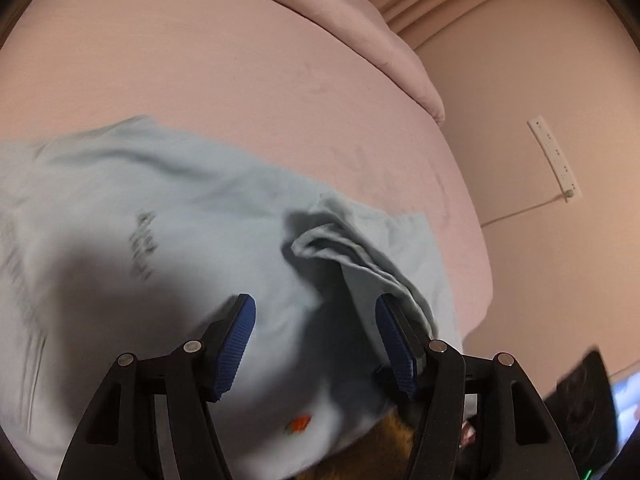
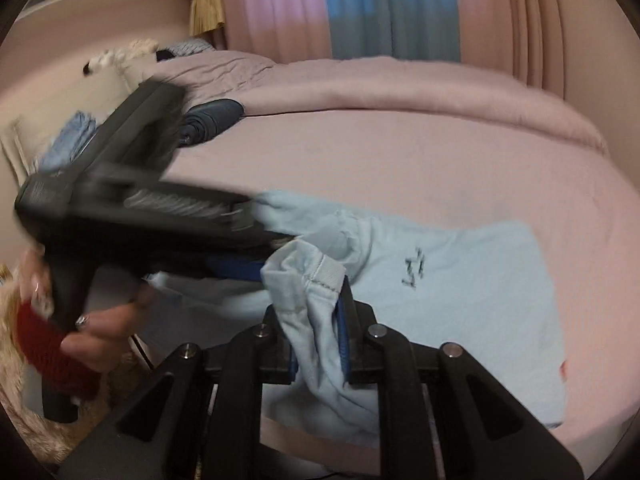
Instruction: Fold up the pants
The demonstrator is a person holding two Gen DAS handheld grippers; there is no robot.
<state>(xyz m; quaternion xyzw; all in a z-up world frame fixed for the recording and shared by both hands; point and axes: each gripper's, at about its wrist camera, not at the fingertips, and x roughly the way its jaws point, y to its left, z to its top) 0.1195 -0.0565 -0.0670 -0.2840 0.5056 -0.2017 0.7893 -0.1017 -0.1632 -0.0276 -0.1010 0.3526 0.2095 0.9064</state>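
Light blue pants (image 1: 160,208) lie spread on the pink bed sheet (image 1: 240,80), with dark lettering on the cloth. My left gripper (image 1: 316,304) hovers over them, open, nothing between its blue pads; a lifted fold (image 1: 348,244) brushes the outside of its right finger. In the right wrist view my right gripper (image 2: 312,300) is shut on a bunched, stitched edge of the pants (image 2: 460,280), held raised off the bed. The left gripper (image 2: 248,240) appears there blurred, at the left beside that fold, held by a hand (image 2: 100,328) with a red cuff.
A rolled pink duvet (image 2: 360,80) runs along the far side of the bed. Dark folded clothes (image 2: 212,120) and a blue garment (image 2: 72,136) lie at the far left. A white power strip (image 1: 554,160) lies on the floor beside the bed's edge.
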